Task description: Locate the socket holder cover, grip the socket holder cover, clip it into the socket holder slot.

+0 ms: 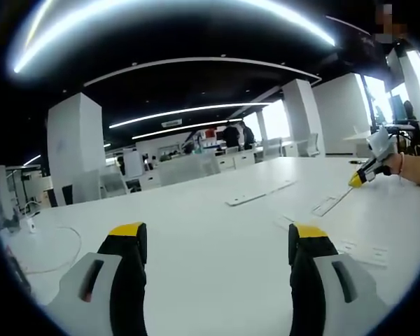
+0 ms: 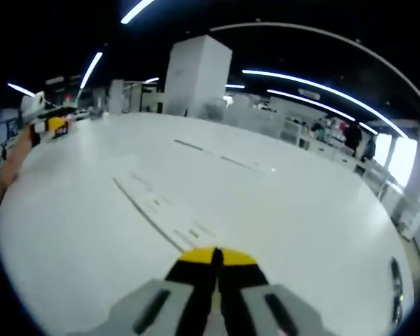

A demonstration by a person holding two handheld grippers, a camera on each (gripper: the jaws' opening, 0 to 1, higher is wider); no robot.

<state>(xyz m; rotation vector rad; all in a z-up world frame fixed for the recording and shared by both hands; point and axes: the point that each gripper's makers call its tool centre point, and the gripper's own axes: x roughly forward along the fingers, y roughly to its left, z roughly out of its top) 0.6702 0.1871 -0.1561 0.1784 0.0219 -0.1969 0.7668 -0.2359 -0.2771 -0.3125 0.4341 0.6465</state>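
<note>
A smooth white tabletop point(image 1: 217, 238) is seen, with long flat white strips lying on it: two point(image 1: 260, 193) further off and one point(image 1: 330, 204), possibly the socket holder cover, near the right gripper point(image 1: 357, 179). A thin cable point(image 1: 56, 245) is looped at one side. The left gripper point(image 1: 215, 241) is spread, nothing held. The right gripper point(image 2: 215, 256) is pressed together, empty, just before a ribbed strip point(image 2: 161, 210).

White table point(image 1: 217, 238), white pillar point(image 2: 198, 75), ceiling light strips point(image 1: 189, 110), cable point(image 1: 59, 259) on table, distant people point(image 1: 236, 133)
</note>
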